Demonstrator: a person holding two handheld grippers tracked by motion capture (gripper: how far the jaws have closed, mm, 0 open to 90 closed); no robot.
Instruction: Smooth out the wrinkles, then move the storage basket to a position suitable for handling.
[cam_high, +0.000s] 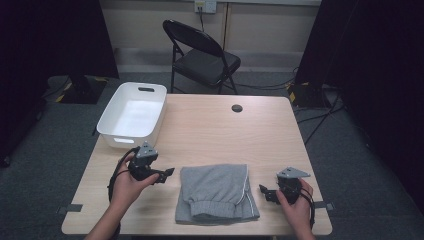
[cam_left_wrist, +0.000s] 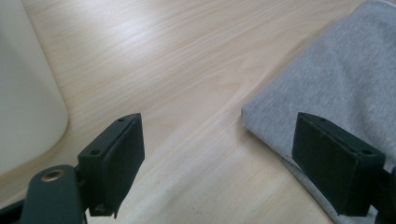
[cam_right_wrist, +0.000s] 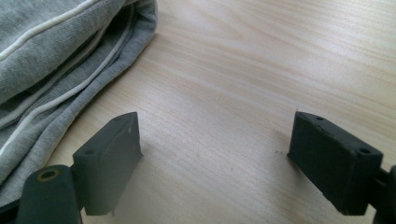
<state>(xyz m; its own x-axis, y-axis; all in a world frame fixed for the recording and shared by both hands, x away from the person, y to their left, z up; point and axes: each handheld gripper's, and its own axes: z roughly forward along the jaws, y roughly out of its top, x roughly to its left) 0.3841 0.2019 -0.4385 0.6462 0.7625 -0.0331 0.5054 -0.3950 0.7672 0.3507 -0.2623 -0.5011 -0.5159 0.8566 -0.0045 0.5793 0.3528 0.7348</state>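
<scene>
Left tongs (cam_high: 167, 173) and right tongs (cam_high: 264, 191) stand spread, empty, flanking the folded grey garment (cam_high: 216, 192) on the counter (cam_high: 210, 130).

Two black hand-held grippers with grey top plates

The left gripper (cam_high: 167, 172) and right gripper (cam_high: 263, 190) each carry a grey three-cornered plate and a black cable. Their flat black pads (cam_left_wrist: 116, 154) have small screw holes, with a brass-coloured rivet below.

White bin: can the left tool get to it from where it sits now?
Probably yes. The left tool is open and holds nothing, and the white bin stands just beyond it on the table, with bare wood between. The folded grey garment lies to its other side, out of the way.
</scene>
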